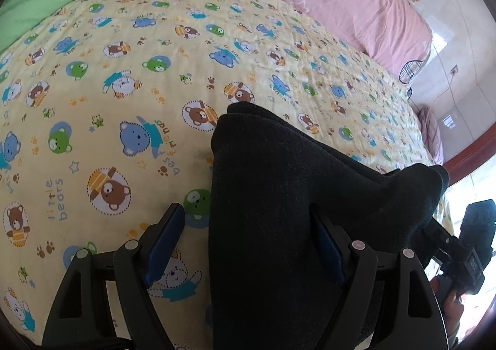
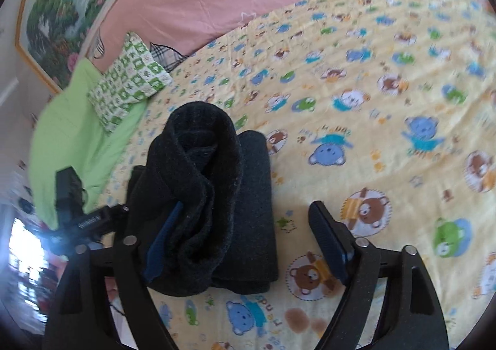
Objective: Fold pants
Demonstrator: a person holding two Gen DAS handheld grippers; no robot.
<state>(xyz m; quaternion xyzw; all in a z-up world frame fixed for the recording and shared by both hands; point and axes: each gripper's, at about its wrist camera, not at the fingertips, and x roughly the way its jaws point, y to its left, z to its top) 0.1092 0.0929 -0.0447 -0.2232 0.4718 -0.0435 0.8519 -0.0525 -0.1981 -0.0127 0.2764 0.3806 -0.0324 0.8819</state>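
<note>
Surface: bed with a yellow bear-print sheet point(image 1: 130, 77), quilted, lightly wrinkled. Pink duvet point(image 1: 350, 9) with plaid bear shapes runs along the far edge, 12 to 2 o'clock in the left wrist view. Green blanket point(image 2: 71, 133) and a green-and-white checked pillow point(image 2: 127, 83) sit at 10 o'clock in the right wrist view; the pillow lies on the blanket's edge. Gold-framed landscape painting point(image 2: 59, 15) on the wall behind the duvet. Dark red wooden bed frame point(image 1: 471, 154) at 3 o'clock in the left view, bright floor beyond.

Pants point(image 2: 217, 204): dark, thick knit, folded into a compact stack on the sheet, near the bed's front edge. Top layer is bunched and rolled, not flat; the lower layers lie flat under it.

Left gripper point(image 1: 248, 244): jaws wide, nothing pinched. Pants fill the right half of the gap; right finger point(image 1: 325, 244) sits on the fabric, left finger over bare sheet.

Right gripper point(image 2: 248, 244): jaws wide, not clamped. Left finger point(image 2: 164, 235) is pressed into the rolled top layer at 9 o'clock; right finger sits clear over the sheet. Frame edges are motion-blurred.

Each gripper shows in the other's view, at the far side of the stack.
</note>
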